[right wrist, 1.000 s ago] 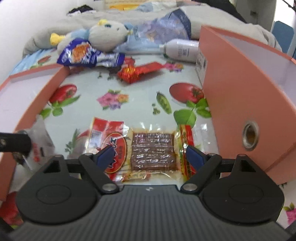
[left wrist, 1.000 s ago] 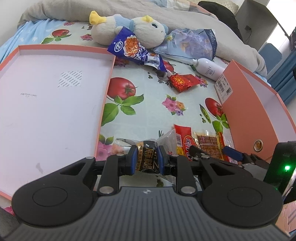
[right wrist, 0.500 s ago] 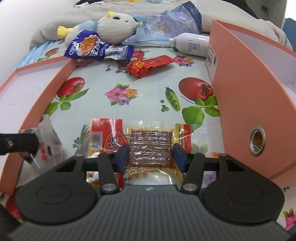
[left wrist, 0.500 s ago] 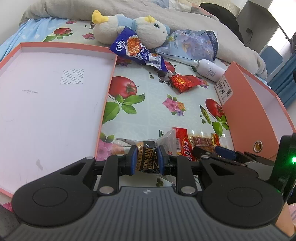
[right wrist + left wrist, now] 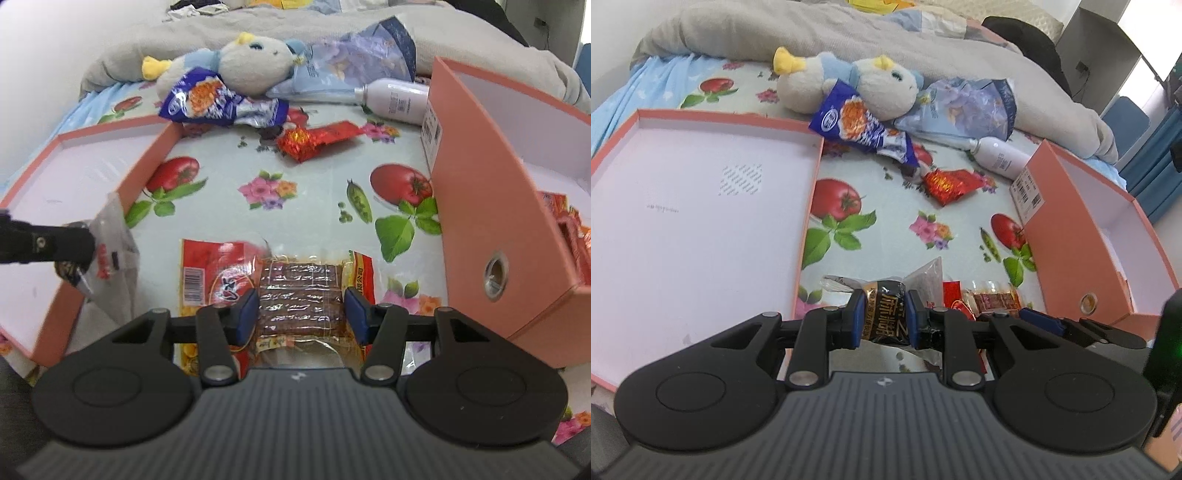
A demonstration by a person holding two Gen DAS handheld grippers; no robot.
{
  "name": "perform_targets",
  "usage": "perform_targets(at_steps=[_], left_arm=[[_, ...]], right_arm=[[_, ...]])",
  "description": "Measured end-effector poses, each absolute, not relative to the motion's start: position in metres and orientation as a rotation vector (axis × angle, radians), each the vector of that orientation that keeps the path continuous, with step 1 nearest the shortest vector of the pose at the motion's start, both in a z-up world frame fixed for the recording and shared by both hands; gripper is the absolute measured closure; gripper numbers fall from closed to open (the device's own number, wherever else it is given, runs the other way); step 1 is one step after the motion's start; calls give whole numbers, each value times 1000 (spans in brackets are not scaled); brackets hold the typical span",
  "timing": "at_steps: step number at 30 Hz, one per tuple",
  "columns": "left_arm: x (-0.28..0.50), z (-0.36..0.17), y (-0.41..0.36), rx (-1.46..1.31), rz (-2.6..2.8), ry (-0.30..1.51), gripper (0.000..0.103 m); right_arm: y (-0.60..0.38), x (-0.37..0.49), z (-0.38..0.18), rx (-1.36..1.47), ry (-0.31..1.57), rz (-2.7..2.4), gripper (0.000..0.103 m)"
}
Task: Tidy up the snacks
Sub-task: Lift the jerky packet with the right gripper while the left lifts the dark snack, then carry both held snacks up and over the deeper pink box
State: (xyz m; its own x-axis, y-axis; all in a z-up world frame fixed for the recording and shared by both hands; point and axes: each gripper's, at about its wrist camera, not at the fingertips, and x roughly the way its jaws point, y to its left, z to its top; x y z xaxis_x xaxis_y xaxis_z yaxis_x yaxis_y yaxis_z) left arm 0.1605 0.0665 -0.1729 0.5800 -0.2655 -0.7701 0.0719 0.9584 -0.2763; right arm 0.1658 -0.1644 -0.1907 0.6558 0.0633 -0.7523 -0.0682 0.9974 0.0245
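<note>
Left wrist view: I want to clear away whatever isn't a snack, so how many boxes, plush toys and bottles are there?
Pink boxes: 2 (shallow box, deep box)
Plush toy: 1
White bottle: 1
Total: 4

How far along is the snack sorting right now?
Done: some red packets already lie in the right box. In hand: left tongs grip a black packet; right tongs clamp the tofu pack. Left: the blue bag and foil packet; the tray looks bare.

two pink boxes (image 5: 701,206), five snack packets (image 5: 299,295), one plush toy (image 5: 846,85), one white bottle (image 5: 1001,157).
</note>
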Motion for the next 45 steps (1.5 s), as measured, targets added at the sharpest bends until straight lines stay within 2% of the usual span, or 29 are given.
perform_targets(at_steps=[18,32,38,45], left_arm=[[182,-105,30,-169,-254,874,76],[198,-29,-46,-151,-295,785,76],[210,-26,-97,-129,-328,788,76],[225,-48,-153,-99,-366,846,76]], right_arm=[[-203,163,-87,89,743,99,49],[-271,158,-16,123,599,38,49],[-312,159,-10,134,572,-12,49],[-366,164,-33,152,619,-83,49]])
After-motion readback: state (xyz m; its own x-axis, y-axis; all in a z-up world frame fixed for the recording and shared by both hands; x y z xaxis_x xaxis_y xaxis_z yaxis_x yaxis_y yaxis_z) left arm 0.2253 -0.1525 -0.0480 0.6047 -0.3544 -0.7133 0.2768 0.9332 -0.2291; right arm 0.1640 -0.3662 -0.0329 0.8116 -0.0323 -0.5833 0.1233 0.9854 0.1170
